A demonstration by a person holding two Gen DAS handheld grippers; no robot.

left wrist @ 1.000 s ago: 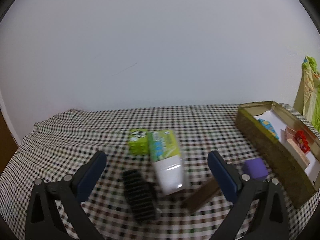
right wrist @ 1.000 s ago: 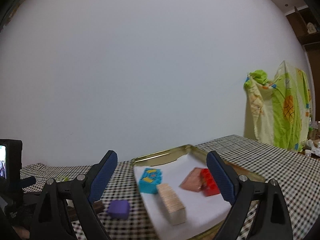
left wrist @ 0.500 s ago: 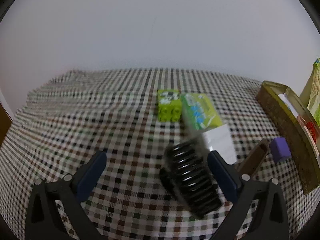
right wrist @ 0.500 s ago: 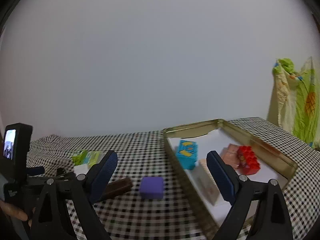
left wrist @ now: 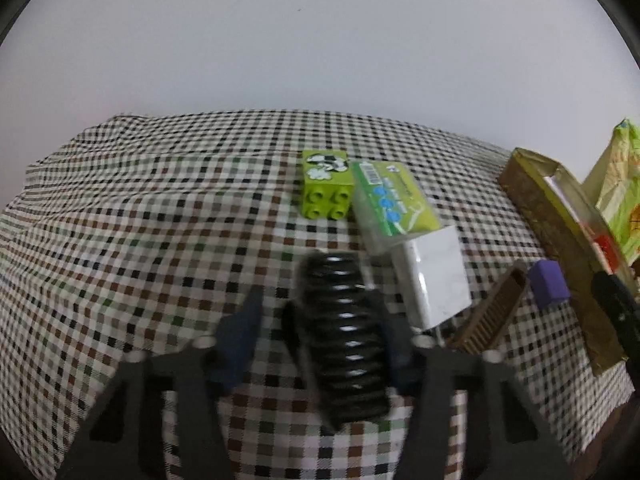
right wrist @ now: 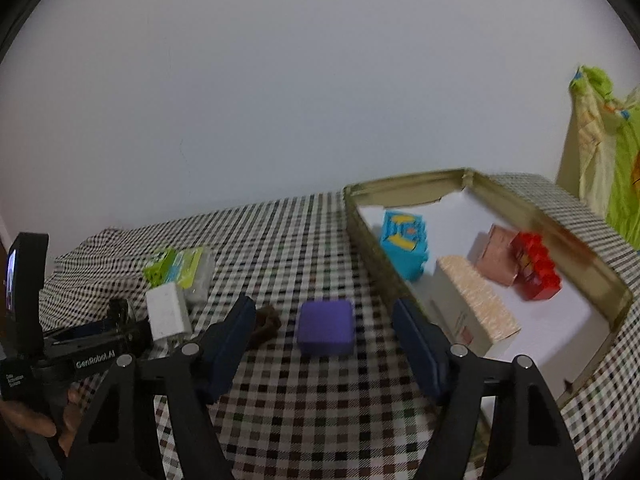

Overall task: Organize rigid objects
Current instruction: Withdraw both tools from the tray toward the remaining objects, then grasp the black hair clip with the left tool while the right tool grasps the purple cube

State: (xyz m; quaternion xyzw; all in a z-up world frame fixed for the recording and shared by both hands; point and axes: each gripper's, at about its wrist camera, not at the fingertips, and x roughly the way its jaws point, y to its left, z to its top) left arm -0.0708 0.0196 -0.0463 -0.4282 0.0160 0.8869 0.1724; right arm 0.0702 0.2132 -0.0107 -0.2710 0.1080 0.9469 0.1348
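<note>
A black coil spring lies between the fingers of the left gripper on the checked tablecloth. The jaws have narrowed around it, the right pad apparently at its flank and a gap showing at the left, so whether they have clamped cannot be told through the blur.

At the spring's 1 o'clock lies a white charger block, touching a green-labelled clear box at 12 to 1 o'clock. Just left of that box sits a lime building brick. A brown ridged bar lies at 3 o'clock, with a purple block just beyond it.

The right gripper hovers with jaws wide apart and nothing in them, the purple block on the cloth between its fingers. At that block's 2 o'clock stands the gold tin tray, lined in white. It already holds a blue brick, a tan wooden block, a pink block and a red studded brick.

By this showing the sorting is well under way: four pieces are in the tray and six remain on the cloth, the spring and the purple block seemingly next.
</note>
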